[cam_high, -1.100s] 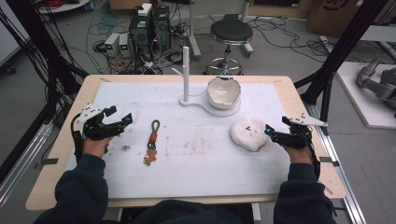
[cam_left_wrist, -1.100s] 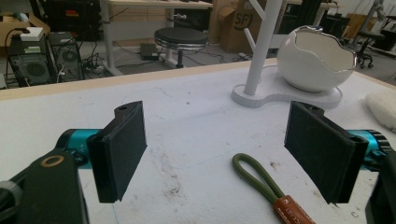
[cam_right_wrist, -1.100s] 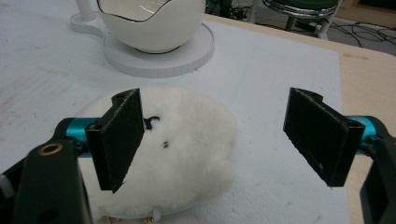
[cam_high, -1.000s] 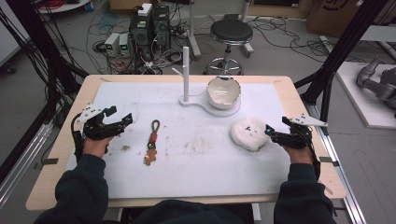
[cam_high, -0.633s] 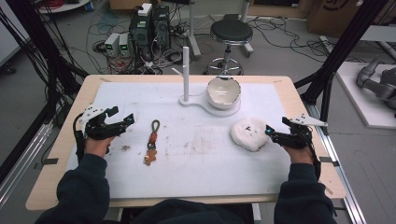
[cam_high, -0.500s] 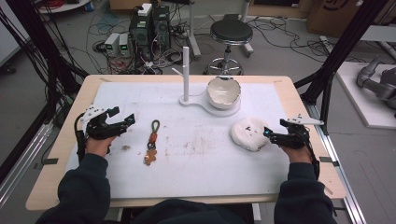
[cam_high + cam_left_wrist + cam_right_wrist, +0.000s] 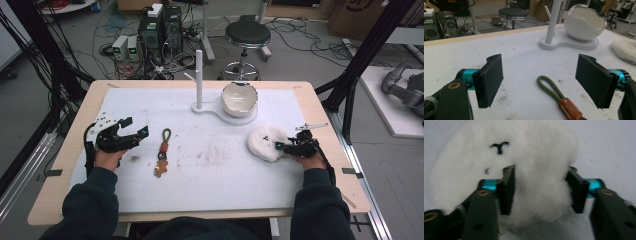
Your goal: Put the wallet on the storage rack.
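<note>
A white fluffy plush (image 7: 265, 141) with small black marks lies at the right of the white mat. My right gripper (image 7: 278, 146) grips its near right edge; in the right gripper view the plush (image 7: 524, 152) bulges between the two jaws, and the gripper (image 7: 541, 192) is shut on it. An olive loop strap with an orange tag and a small charm (image 7: 163, 150) lies left of centre. My left gripper (image 7: 137, 132) hovers just left of it, open; the strap (image 7: 556, 95) lies ahead, between its jaws (image 7: 540, 80).
A white stand with an upright post (image 7: 198, 75) and a cracked-egg-shaped bowl (image 7: 239, 97) sits at the back centre of the table; the bowl (image 7: 584, 22) also appears in the left gripper view. The mat (image 7: 215, 170) has smudges in the middle. A stool and cables lie beyond the table.
My right gripper has moved left onto the plush's edge and closed on it. The left gripper has edged slightly right toward the strap.
</note>
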### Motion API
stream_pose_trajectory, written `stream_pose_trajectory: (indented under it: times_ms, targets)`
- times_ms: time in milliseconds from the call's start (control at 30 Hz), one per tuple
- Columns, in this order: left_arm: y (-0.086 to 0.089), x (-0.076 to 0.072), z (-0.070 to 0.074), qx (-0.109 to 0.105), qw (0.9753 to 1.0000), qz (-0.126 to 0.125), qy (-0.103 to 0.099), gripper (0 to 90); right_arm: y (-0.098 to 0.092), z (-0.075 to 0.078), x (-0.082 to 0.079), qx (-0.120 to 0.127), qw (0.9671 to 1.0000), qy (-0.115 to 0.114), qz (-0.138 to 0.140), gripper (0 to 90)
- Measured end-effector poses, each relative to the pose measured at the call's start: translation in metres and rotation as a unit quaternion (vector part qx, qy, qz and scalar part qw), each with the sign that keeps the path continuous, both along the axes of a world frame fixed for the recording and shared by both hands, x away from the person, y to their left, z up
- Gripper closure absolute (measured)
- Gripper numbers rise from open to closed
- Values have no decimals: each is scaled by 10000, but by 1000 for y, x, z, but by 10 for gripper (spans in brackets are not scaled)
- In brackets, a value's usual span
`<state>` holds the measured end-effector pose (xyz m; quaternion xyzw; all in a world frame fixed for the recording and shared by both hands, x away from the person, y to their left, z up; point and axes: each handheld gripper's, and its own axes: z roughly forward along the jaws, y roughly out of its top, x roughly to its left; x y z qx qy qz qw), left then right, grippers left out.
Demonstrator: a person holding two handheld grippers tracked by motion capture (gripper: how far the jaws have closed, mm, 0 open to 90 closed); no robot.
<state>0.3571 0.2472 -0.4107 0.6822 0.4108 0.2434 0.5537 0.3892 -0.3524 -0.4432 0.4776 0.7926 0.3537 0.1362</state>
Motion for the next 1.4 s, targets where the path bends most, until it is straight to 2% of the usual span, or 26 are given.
stream_pose_trajectory:
  times_ms: [33,67,100,200,300,333,367,400,533,600,633,667,733,767,800,900,967,1000,1033,1067,1100,1133,1200,1300,1367,1400]
  targets:
    - [0,0,0,0,10000,-14,-4,220,1,2,-1,-42,10000,22,30,604]
    - [-1,0,0,-8,10000,-7,-15,221,3,6,-3,-215,9997,-45,54,699]
    - [-1,1,0,-5,10000,-16,-5,223,4,8,-4,-359,9993,-109,84,748]
    - [-2,2,-2,-25,10000,-38,52,224,4,12,-6,-375,9991,-139,110,796]
    - [-5,4,-3,-36,9999,-85,105,225,3,17,-9,-42,9998,-146,132,805]
    - [-7,4,-3,-39,9999,-113,104,226,3,19,-11,108,9996,-215,161,806]
    - [-9,4,-2,-24,9998,-157,113,227,5,25,-14,358,9981,-445,248,809]
    - [-11,4,-2,-26,9997,-200,108,227,5,25,-14,358,9981,-445,248,809]
    - [-25,2,0,-160,9989,-432,123,226,19,35,-21,782,9935,-717,425,814]
    - [-34,2,1,-235,9978,-606,154,227,38,41,-25,974,9896,-879,590,815]
    - [-40,2,1,-237,9970,-716,174,226,45,44,-26,1042,9878,-956,657,816]
    - [-46,2,1,-199,9962,-826,204,226,45,44,-26,1042,9878,-956,657,816]
    - [-59,1,2,-217,9939,-1050,239,226,59,50,-28,1193,9834,-1129,773,816]
    - [-65,0,2,-193,9927,-1169,243,226,73,55,-30,1314,9789,-1297,877,816]
    - [-72,-1,3,-206,9913,-1274,239,226,73,55,-30,1314,9789,-1297,877,816]
    - [-92,-3,3,-105,9867,-1602,267,225,92,61,-33,1413,9734,-1473,1043,816]
    - [-103,-5,2,-39,9836,-1778,284,225,107,64,-36,1504,9680,-1595,1222,815]
    - [-108,-6,2,-5,9827,-1831,296,225,107,64,-36,1504,9680,-1595,1222,815]
    - [-112,-6,1,29,9816,-1885,305,224,115,65,-37,1592,9649,-1599,1344,815]
    - [-115,-6,0,19,9807,-1927,329,224,115,65,-37,1592,9649,-1599,1344,815]
    - [-117,-6,0,52,9799,-1959,360,224,121,66,-39,1677,9606,-1658,1472,815]
    - [-119,-5,-1,44,9797,-1970,378,224,121,66,-39,1677,9606,-1658,1472,815]
    - [-122,-5,-2,21,9783,-2030,416,224,126,67,-40,1724,9579,-1662,1584,814]
    - [-128,-5,-4,39,9753,-2157,471,226,134,66,-42,1744,9554,-1631,1736,813]
    - [-132,-7,-5,160,9710,-2343,442,323,139,65,-43,1716,9543,-1605,1849,811]
    - [-133,-8,-5,274,9680,-2464,384,428,142,65,-44,1686,9539,-1597,1899,811]
